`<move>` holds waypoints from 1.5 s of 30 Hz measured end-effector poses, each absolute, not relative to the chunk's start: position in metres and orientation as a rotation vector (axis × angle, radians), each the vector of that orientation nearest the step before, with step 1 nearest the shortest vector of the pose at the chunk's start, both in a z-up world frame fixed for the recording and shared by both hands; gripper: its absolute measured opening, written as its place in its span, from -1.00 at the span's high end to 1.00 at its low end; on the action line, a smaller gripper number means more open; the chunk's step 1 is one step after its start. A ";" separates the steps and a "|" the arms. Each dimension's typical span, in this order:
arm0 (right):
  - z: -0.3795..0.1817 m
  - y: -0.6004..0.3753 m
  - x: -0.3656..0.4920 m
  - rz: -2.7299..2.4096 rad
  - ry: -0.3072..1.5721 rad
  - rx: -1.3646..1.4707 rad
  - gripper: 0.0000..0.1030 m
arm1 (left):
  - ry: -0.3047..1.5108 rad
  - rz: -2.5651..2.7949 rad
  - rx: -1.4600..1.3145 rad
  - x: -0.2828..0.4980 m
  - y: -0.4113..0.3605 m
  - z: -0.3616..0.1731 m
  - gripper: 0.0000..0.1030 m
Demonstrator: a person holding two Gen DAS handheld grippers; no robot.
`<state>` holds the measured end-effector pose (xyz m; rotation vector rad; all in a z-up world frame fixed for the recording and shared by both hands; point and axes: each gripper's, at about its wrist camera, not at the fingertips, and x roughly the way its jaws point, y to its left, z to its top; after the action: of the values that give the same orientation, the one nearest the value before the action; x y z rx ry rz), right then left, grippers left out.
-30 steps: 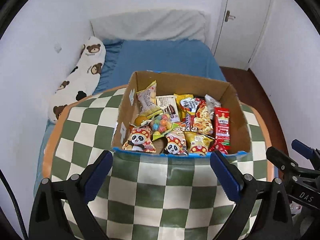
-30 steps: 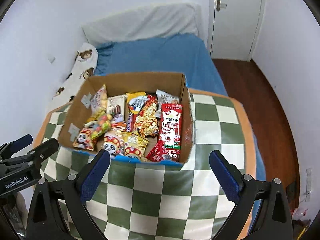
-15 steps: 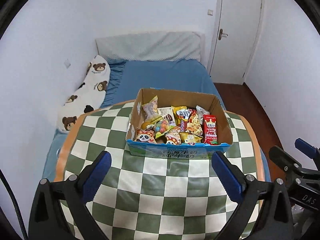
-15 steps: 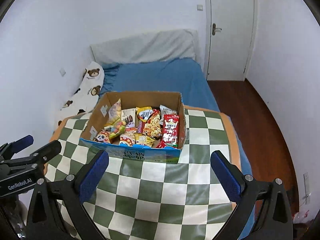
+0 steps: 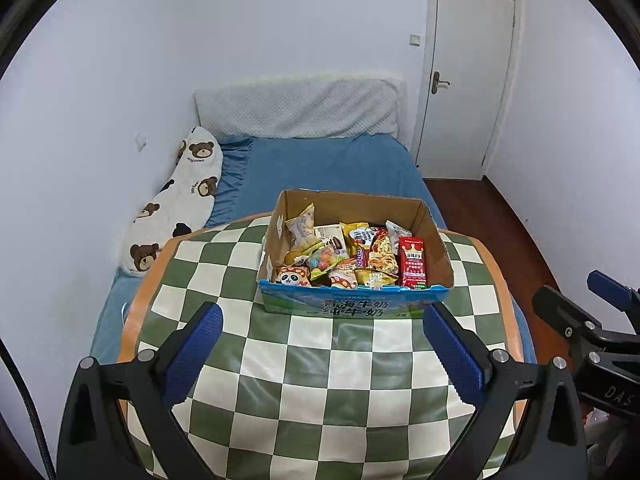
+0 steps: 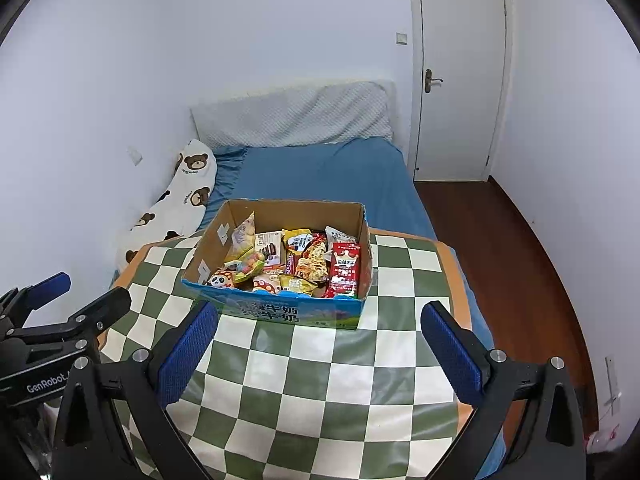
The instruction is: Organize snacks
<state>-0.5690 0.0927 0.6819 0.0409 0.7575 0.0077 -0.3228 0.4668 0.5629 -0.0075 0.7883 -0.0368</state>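
An open cardboard box [image 5: 438,240] with a blue printed front stands at the far side of the checkered table [image 5: 320,392]. It also shows in the right wrist view [image 6: 210,246]. It is packed with several snack packets, among them a red packet [image 5: 413,263], a panda packet [image 5: 292,277] and a colourful candy bag [image 5: 326,258]. My left gripper [image 5: 322,330] is open and empty, well back from the box. My right gripper [image 6: 318,330] is open and empty, also in front of the box. Each gripper shows at the edge of the other's view.
A bed with a blue sheet [image 5: 328,164] lies behind the table, with a bear-print pillow [image 5: 180,200] along the left wall. A white door [image 5: 464,76] is at the back right. Wooden floor [image 6: 516,240] runs along the right.
Both grippers have pulled back and up from the box. The box now looks smaller and farther away, with more table in front of it. Both stay open.
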 end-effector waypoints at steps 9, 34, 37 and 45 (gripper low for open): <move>0.677 0.086 -0.559 -0.010 0.762 0.048 -1.00 | 0.791 -0.012 -0.007 -0.302 0.463 0.553 -0.99; 0.598 0.074 -0.445 -0.094 0.858 0.081 -1.00 | 0.891 0.050 0.016 -0.206 0.456 0.486 -0.99; 0.589 0.074 -0.439 -0.102 0.873 0.077 -1.00 | 0.902 0.052 0.019 -0.201 0.456 0.481 -0.99; 0.582 0.074 -0.432 -0.111 0.889 0.074 -1.00 | 0.912 0.053 0.015 -0.197 0.458 0.477 -0.99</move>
<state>-0.4321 0.0744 0.5820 0.0743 0.8888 -0.1114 -0.1973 0.4585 0.4774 0.0155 0.9122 0.0534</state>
